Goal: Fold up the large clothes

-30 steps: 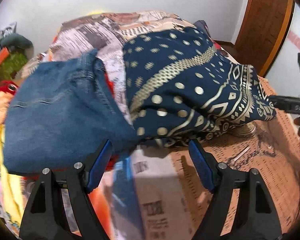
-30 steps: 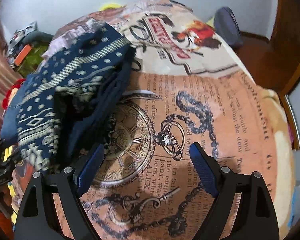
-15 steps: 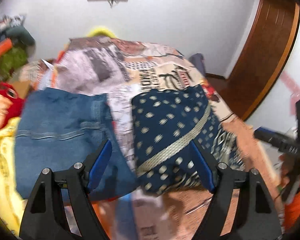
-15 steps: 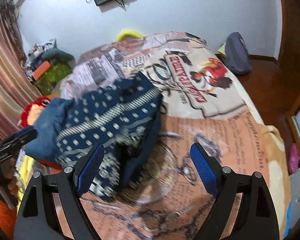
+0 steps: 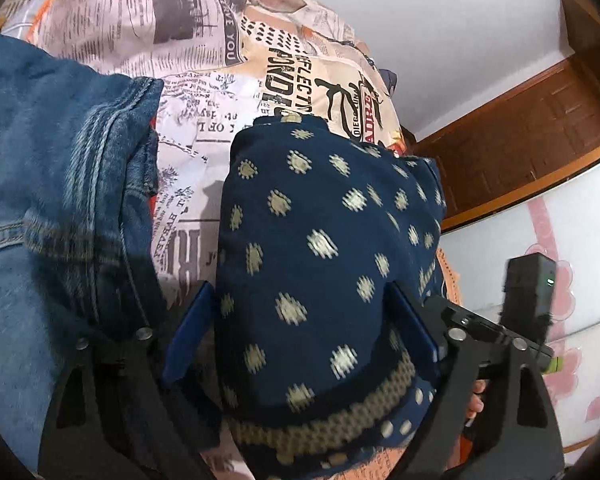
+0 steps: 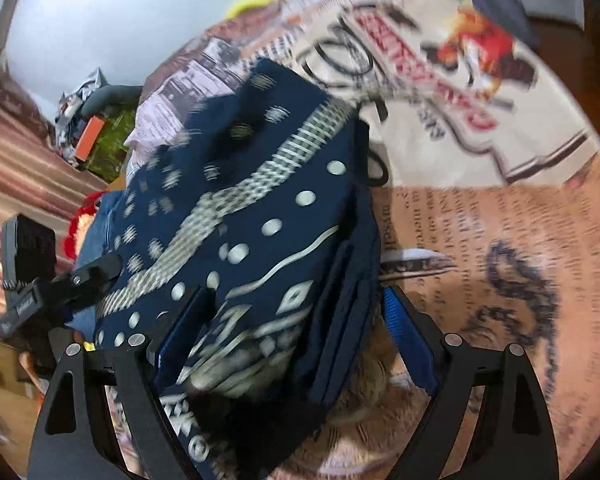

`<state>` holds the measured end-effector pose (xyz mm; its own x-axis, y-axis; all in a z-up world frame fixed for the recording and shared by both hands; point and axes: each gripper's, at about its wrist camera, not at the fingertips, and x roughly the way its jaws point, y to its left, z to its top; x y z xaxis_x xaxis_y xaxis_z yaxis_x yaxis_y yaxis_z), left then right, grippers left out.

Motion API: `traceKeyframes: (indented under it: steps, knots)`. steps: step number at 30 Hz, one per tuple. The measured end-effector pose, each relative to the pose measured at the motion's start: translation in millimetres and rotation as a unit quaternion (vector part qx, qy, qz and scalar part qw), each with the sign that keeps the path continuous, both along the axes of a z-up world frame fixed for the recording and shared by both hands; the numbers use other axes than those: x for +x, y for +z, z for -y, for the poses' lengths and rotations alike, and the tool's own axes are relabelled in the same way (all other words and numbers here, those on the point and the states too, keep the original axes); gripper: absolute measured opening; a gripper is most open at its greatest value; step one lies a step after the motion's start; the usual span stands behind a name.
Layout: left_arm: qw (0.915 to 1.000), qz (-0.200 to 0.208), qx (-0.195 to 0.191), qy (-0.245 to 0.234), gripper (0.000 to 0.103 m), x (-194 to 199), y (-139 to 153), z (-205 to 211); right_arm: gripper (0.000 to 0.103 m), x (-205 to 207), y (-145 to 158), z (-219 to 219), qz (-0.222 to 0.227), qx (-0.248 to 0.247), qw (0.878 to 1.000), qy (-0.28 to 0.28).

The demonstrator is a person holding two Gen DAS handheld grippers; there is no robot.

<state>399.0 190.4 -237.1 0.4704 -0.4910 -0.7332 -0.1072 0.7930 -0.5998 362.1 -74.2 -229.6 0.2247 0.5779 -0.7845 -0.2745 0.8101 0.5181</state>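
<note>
A folded navy garment [image 5: 320,248] with cream dots and a patterned band lies on the bed. My left gripper [image 5: 300,336] straddles one end of it. Its jaws are opening, and the cloth fills the space between the blue pads [image 5: 188,332] without being squeezed. In the right wrist view the same garment [image 6: 260,208] shows its stacked folds. My right gripper [image 6: 296,336] stands open around that end, with a small gap beside the right pad [image 6: 408,340]. Folded blue jeans [image 5: 52,200] lie just left of the garment.
The newsprint-patterned bedspread [image 5: 204,20] [image 6: 500,200] covers the bed. A wooden door [image 5: 520,140] stands at the right. Red and yellow clothes [image 6: 80,216] and a clutter pile [image 6: 100,132] lie beyond the far side. The left tool's black body [image 6: 32,280] is close by.
Both grippers have come in close over the navy garment, which now sits between each pair of fingers. The left view has rolled, and the left fingers stand slightly wider.
</note>
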Motion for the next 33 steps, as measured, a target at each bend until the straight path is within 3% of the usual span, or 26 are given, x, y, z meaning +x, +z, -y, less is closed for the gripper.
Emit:
traceKeyframes:
  steps: [4,9,12,14,16,18,22,26,33]
  knots:
    - [0.9999,-0.008,0.006,-0.011,0.1,14,-4,7,0.086,16,-18,-1,-0.04,0.044,0.998,0.006]
    - [0.9996,-0.021,0.018,-0.005,0.101,20,-7,16,0.085,23,-27,-3,-0.064,0.098,0.993,0.003]
    - [0.9993,-0.009,0.027,-0.023,0.101,16,-3,23,0.072,21,-28,-4,-0.076,0.12,0.99,0.013]
    - [0.999,-0.011,0.032,-0.03,0.095,12,-2,24,0.061,18,-29,-4,-0.083,0.132,0.987,0.023]
    - [0.9991,-0.012,0.026,-0.032,0.083,7,2,23,0.043,11,-25,-2,-0.078,0.137,0.987,0.037]
    - [0.999,-0.005,0.028,-0.035,0.074,0,11,22,0.031,6,-15,1,-0.064,0.136,0.987,0.046]
    - [0.9977,0.022,0.043,-0.047,0.06,-12,34,30,0.026,-9,18,-10,-0.02,0.1,0.993,0.062]
    - [0.9937,0.072,0.067,-0.053,0.058,-32,75,31,0.026,-27,54,-25,0.026,0.071,0.994,0.077]
    - [0.985,0.149,0.081,-0.03,0.058,-76,151,-9,0.025,-48,126,-60,0.093,0.094,0.986,0.098]
